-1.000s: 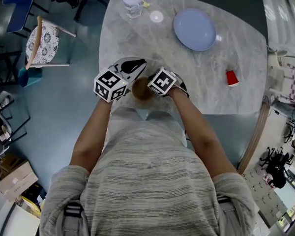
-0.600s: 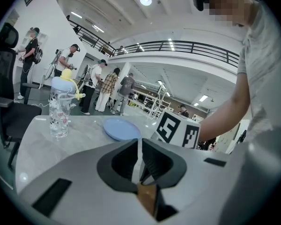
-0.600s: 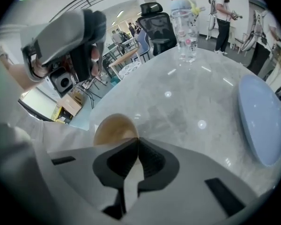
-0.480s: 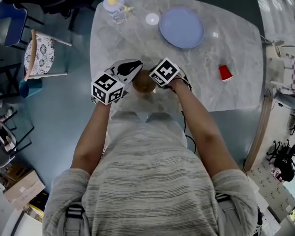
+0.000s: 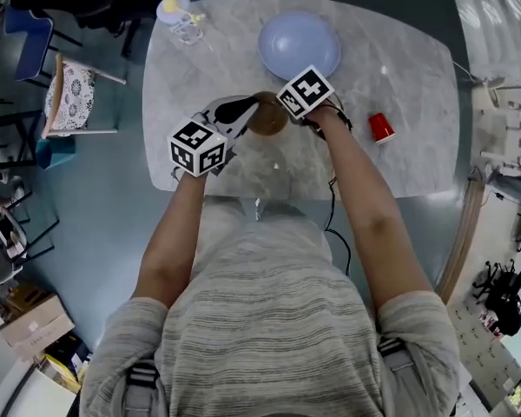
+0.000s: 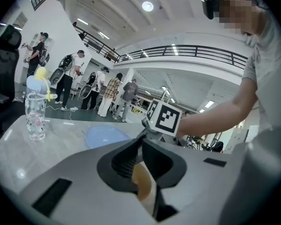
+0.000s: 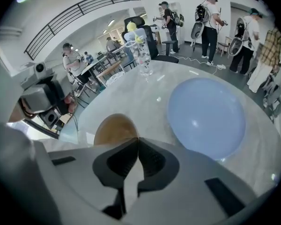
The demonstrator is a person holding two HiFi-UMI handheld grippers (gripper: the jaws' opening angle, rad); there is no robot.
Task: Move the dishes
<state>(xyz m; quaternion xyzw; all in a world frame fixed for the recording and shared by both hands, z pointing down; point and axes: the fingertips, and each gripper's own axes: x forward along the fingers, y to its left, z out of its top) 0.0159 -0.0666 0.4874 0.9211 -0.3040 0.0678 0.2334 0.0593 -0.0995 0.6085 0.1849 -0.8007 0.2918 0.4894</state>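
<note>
Holding the brown bowl (image 5: 267, 118) between them, with the left gripper (image 6: 141, 146) and right gripper (image 7: 138, 142) each clamped on an opposite rim and the blue plate (image 5: 300, 43) just beyond the right one, we judged that unequal pulling could slip a rim free and drop it.

Readable text: none is showing in any view.
Left cube (image 5: 197, 148): is showing only black-and-white square code patterns, no letters or digits.
Right cube (image 5: 305, 91): is showing the same kind of code pattern, nothing to read.
Bottle (image 6: 36, 118), far left on the table: is carrying small printed figures, too small to read.
</note>
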